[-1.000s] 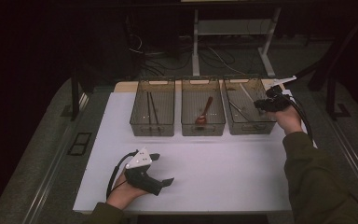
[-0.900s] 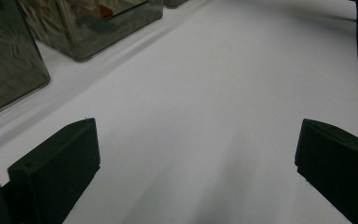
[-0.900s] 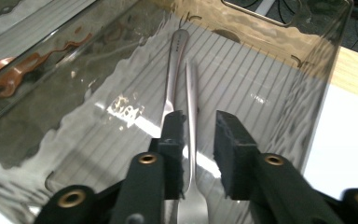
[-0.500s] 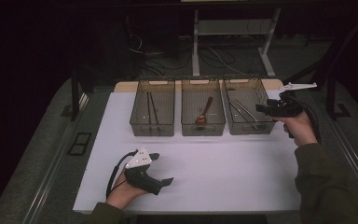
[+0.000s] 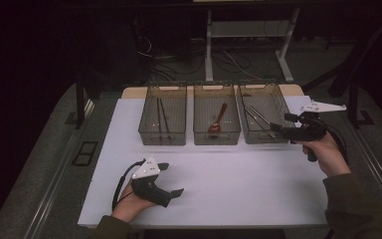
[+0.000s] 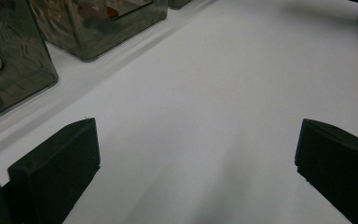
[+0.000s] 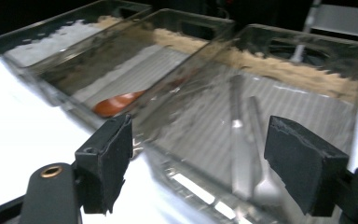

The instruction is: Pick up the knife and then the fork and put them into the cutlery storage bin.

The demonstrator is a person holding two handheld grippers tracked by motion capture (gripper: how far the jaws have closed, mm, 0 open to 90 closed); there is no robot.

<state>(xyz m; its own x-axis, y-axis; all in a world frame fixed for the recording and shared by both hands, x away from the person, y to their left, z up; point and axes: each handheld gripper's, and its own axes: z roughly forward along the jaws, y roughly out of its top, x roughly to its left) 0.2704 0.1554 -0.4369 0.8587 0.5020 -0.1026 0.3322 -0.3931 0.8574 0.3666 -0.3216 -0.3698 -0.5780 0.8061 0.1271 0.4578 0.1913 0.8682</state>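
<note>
Right gripper (image 5: 278, 130) hangs beside the right-hand bin (image 5: 263, 137), jaws just spread wide and empty, what looks like metal cutlery (image 7: 242, 140) lying inside, so that drop seems done; left gripper (image 5: 171, 179) rests wide open on the table (image 5: 238, 184).

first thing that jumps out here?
Three clear bins stand in a row at the far edge of the white table; the middle one holds a reddish-brown spoon, and the right one holds metal utensils. The right gripper hangs beside the right bin, its jaws just opened and empty. The left gripper rests open on the table's near left.
</note>
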